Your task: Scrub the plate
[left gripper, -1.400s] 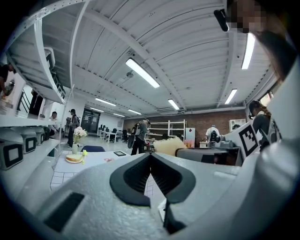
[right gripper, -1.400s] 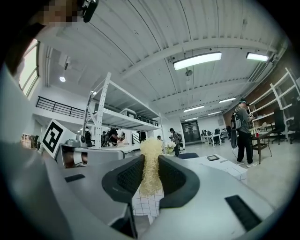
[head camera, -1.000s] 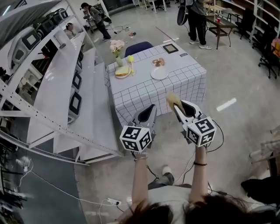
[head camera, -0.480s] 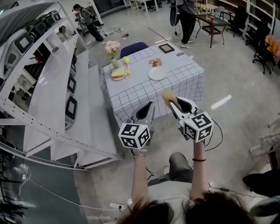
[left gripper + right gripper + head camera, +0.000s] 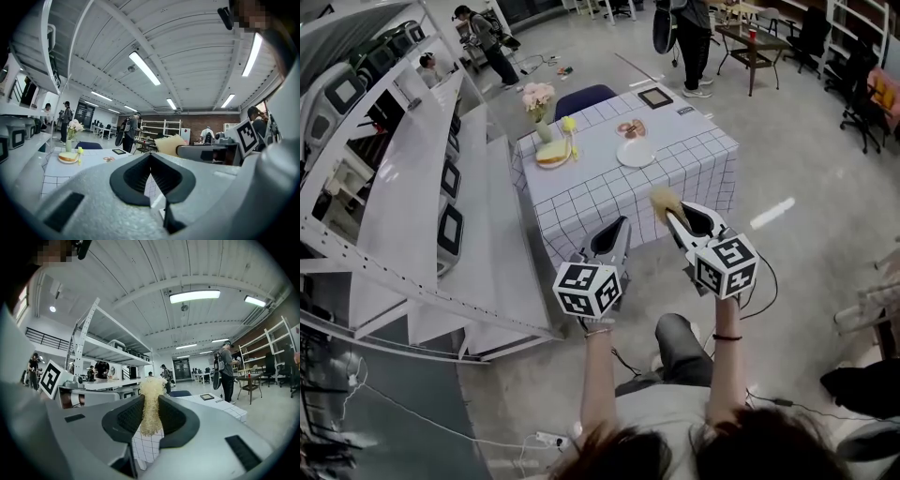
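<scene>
A white plate [image 5: 637, 153] lies on the checked tablecloth of the table [image 5: 694, 173], well ahead of both grippers. My right gripper [image 5: 675, 217] is held in the air short of the table's near edge, shut on a pale yellow fibrous scrubber [image 5: 664, 202] that sticks up between its pads [image 5: 151, 404]. My left gripper [image 5: 620, 228] hovers beside it on the left, shut with nothing in it. In the left gripper view its jaws meet [image 5: 151, 157], and the scrubber [image 5: 169, 144] shows to the right.
On the table stand a plate with a yellow bread-like piece [image 5: 551, 155], a flower vase [image 5: 540, 101], a small dark frame [image 5: 655, 97] and a pretzel-like item [image 5: 630, 127]. White shelving [image 5: 412, 187] runs along the left. People stand beyond the table.
The table has drawn slightly nearer and the person's knee has come forward below the grippers. Both grippers keep the same pose, the right still holding the scrubber.
</scene>
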`<state>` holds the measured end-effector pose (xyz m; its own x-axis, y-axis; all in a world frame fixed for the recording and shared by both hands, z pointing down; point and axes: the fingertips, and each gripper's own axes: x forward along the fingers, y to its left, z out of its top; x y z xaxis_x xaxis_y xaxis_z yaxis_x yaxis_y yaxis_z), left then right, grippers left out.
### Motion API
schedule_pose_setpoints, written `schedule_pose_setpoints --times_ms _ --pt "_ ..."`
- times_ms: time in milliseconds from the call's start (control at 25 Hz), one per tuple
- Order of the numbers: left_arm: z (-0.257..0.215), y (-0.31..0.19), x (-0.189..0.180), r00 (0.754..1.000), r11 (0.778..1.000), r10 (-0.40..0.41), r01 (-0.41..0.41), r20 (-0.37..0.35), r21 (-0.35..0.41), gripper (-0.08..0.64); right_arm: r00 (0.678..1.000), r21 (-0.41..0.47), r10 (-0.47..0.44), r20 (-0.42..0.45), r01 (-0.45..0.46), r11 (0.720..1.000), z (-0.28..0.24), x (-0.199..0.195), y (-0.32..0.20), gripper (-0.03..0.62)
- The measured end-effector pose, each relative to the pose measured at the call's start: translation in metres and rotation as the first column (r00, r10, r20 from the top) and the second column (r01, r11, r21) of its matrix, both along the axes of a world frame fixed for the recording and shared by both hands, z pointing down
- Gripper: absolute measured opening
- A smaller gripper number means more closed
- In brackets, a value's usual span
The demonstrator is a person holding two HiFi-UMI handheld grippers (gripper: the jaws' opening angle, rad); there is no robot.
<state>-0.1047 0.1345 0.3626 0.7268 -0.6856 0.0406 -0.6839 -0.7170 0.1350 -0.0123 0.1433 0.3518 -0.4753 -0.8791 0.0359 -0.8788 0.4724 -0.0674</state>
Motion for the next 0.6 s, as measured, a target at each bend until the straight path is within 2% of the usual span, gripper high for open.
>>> schedule_pose_setpoints --times_ms 600 --pt "0.000 -0.061 0.016 1.000 1.000 -0.015 0.015 0.013 -0.012 0.011 0.999 -0.013 -0.036 -0.019 0.035 0.999 -0.002 0.012 -0.065 0.080"
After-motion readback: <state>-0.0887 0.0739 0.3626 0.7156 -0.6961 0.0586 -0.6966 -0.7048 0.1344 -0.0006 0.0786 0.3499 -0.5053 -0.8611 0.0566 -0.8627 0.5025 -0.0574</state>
